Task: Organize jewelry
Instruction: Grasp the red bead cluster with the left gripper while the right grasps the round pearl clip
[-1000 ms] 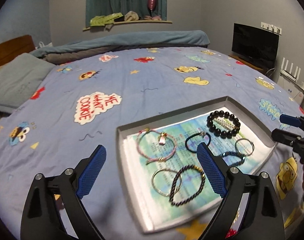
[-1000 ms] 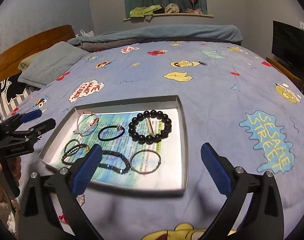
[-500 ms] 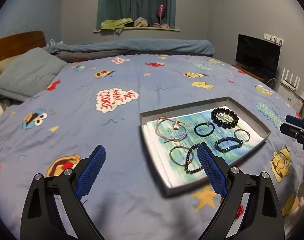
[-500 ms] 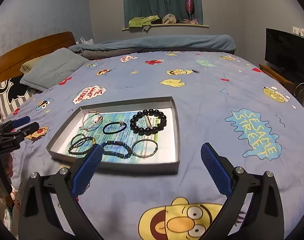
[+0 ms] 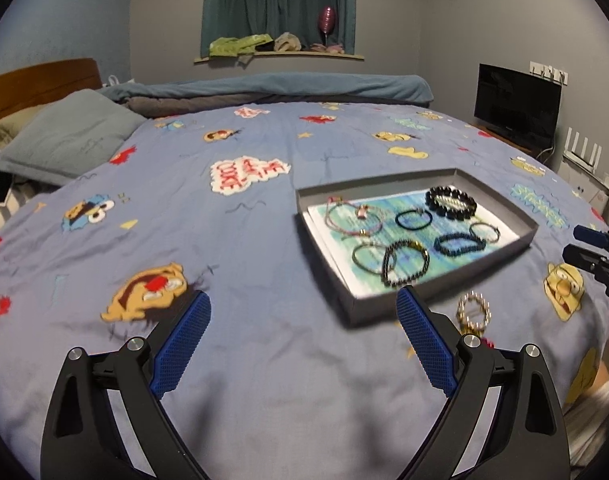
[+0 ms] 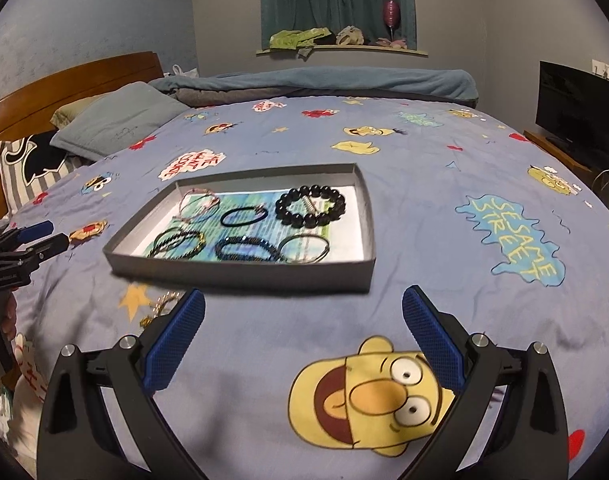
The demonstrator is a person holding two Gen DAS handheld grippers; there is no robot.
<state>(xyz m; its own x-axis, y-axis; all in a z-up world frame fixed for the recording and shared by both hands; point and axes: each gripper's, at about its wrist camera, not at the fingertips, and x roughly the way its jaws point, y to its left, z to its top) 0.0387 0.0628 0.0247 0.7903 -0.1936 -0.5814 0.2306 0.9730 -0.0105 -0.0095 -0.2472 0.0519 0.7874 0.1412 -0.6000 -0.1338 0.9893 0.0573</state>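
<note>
A shallow grey tray point(image 5: 388, 312) point(image 6: 240, 270) lies on the blue cartoon bedspread and holds several bracelets. Among them are a black bead bracelet point(image 5: 450, 202) point(image 6: 310, 206), a pink cord bracelet point(image 5: 352, 216) point(image 6: 198, 202), a black band point(image 6: 242, 216) and a dark beaded loop point(image 5: 404, 262). A gold bracelet point(image 5: 473, 312) point(image 6: 160, 304) lies on the bedspread outside the tray, by its near edge. My left gripper point(image 5: 302, 332) is open and empty, short of the tray. My right gripper point(image 6: 304, 328) is open and empty too, in front of the tray.
A grey pillow point(image 6: 120, 120) and wooden headboard point(image 6: 60, 84) are at the far left. A folded blue blanket point(image 5: 272, 84) lies along the far side of the bed. A black TV point(image 5: 518, 104) stands at the right. The other gripper shows at each view's edge.
Both grippers have pulled back from the tray, which now looks smaller and farther off. The gold bracelet beside the tray has come into view. Both stay open.
</note>
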